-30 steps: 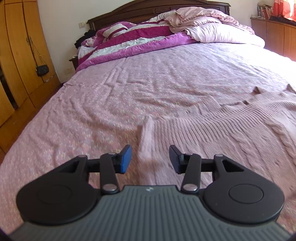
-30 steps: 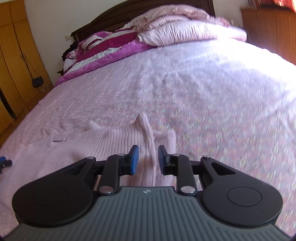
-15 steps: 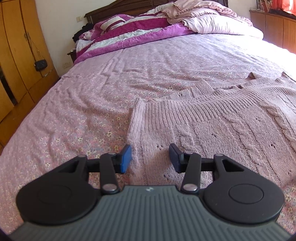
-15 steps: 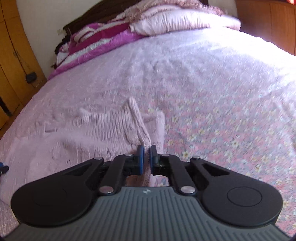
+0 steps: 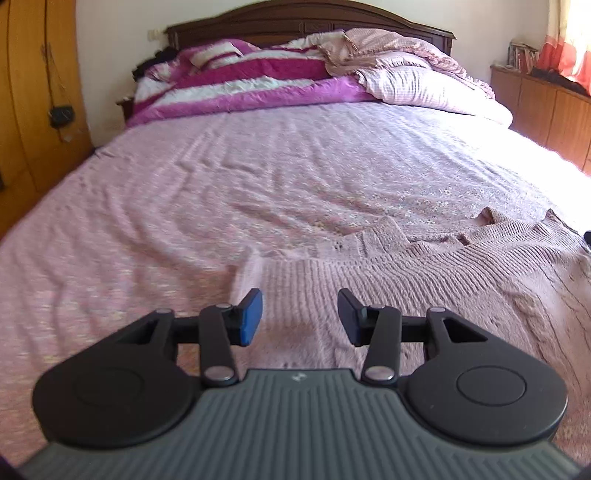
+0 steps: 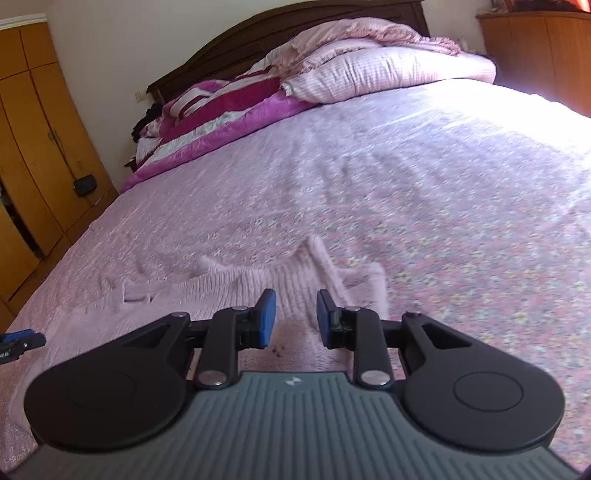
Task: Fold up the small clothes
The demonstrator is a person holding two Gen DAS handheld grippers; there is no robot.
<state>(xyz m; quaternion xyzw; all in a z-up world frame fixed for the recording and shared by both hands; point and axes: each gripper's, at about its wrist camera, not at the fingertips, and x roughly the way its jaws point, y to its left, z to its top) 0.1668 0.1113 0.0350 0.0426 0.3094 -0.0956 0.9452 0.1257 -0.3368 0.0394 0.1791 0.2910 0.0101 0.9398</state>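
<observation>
— Pink knit, item one: sweater (image 5: 424,280), cable and rib pattern, spread flat on the near part of the bed, its upper edge rumpled into small peaks. Confirm?

— Confirmed. Same sweater (image 6: 258,288) in the right view, one corner standing up in a fold just ahead of the fingers.

— Item two: left gripper (image 5: 300,317).

— Jaws apart, blue pads facing each other above the sweater's left edge, nothing pinched between them. Its tip (image 6: 18,341) shows at the left border of the right view.

— Item three: right gripper (image 6: 292,318).

— Jaws opening, a narrower gap than the left. Knit lies below and ahead of the pads; they do not press on it.

— Support?

— Floral pink bedspread (image 5: 258,192), lightly creased, covering the whole mattress.

— Far end?

— Magenta-and-white quilt (image 5: 240,85) and a pale checked duvet (image 5: 424,88), heaped against a dark wooden headboard (image 5: 306,22).

— Surroundings?

— Wooden wardrobe (image 6: 33,147) at left, low wooden cabinet (image 5: 546,107) at right.
</observation>
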